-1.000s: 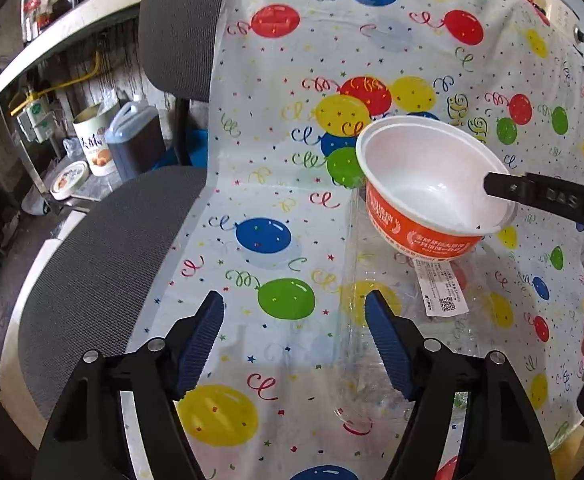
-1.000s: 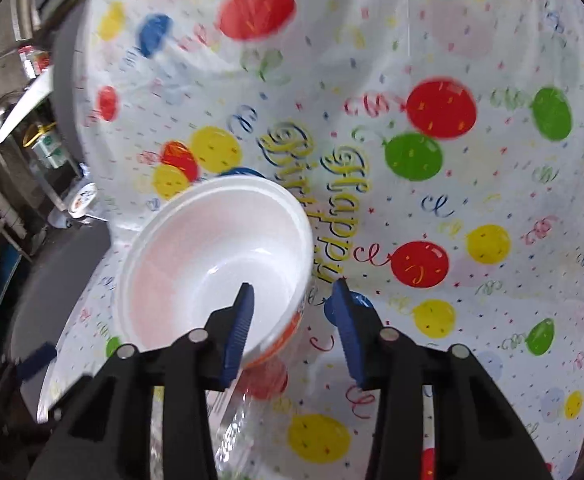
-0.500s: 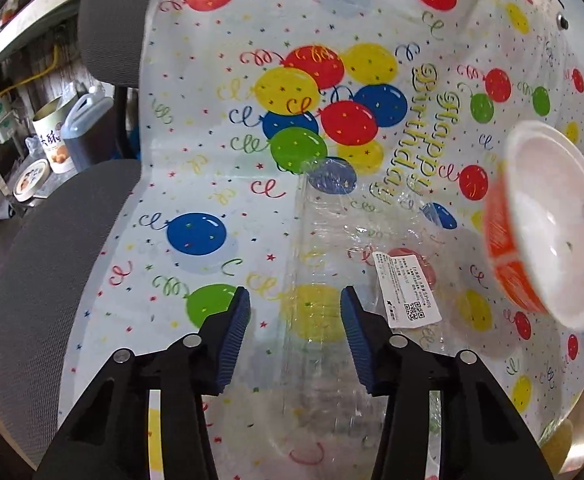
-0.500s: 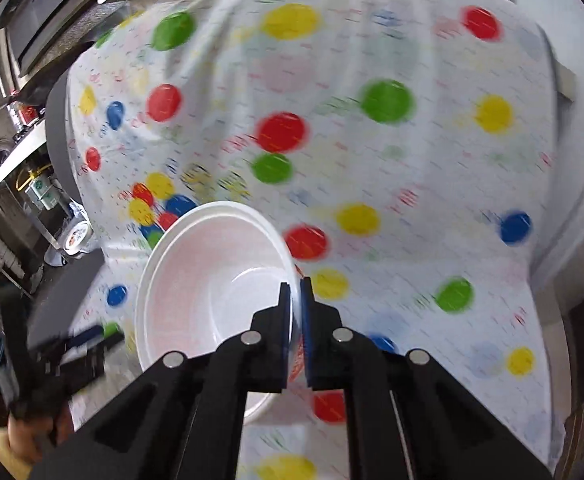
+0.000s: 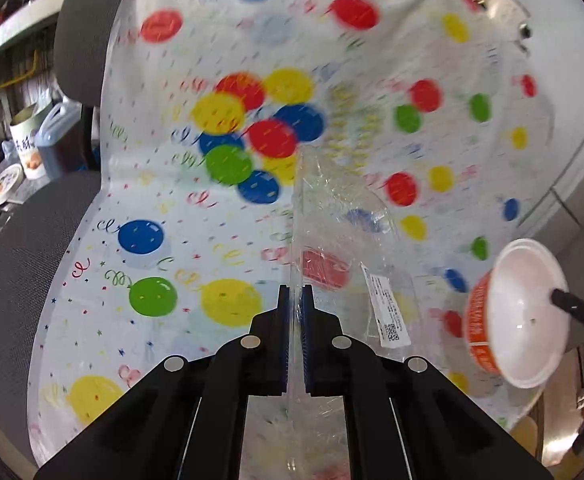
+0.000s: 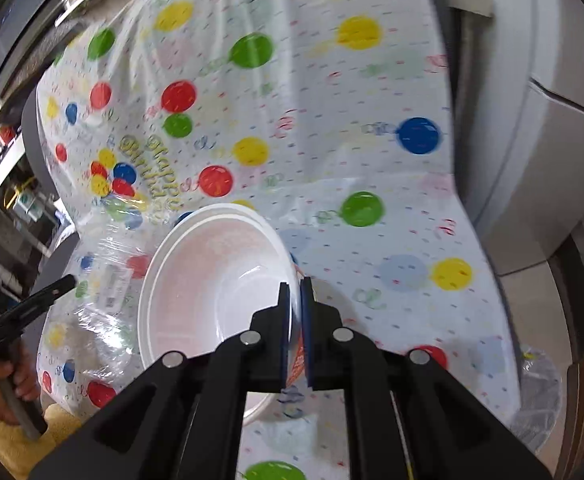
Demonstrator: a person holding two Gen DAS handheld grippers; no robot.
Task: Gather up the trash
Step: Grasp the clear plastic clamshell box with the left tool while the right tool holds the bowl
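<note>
A clear plastic bag (image 5: 339, 216) with a white label (image 5: 385, 308) lies on the balloon-print tablecloth (image 5: 152, 240). My left gripper (image 5: 295, 292) is shut on a raised fold of that bag. At the right of the left wrist view hangs a white bowl (image 5: 519, 312) with an orange outside, tilted on its side. My right gripper (image 6: 295, 284) is shut on the bowl's rim, and the bowl (image 6: 212, 280) is lifted off the cloth. In the right wrist view the bag (image 6: 104, 300) shows at left, with the left gripper (image 6: 66, 280) and a hand (image 6: 0, 376) beside it.
A grey office chair (image 5: 80, 40) stands under the cloth at left. Beyond it sit a tin (image 5: 28, 148), a blue-lidded jug (image 5: 58, 136) and a small dish. A white appliance (image 6: 551, 140) rises at right. A crumpled clear bag (image 6: 539, 392) lies on the floor.
My left jaws have come together on the clear bag's fold. The right jaws have shut on the bowl's rim, and the bowl has been carried to the right, away from the bag.
</note>
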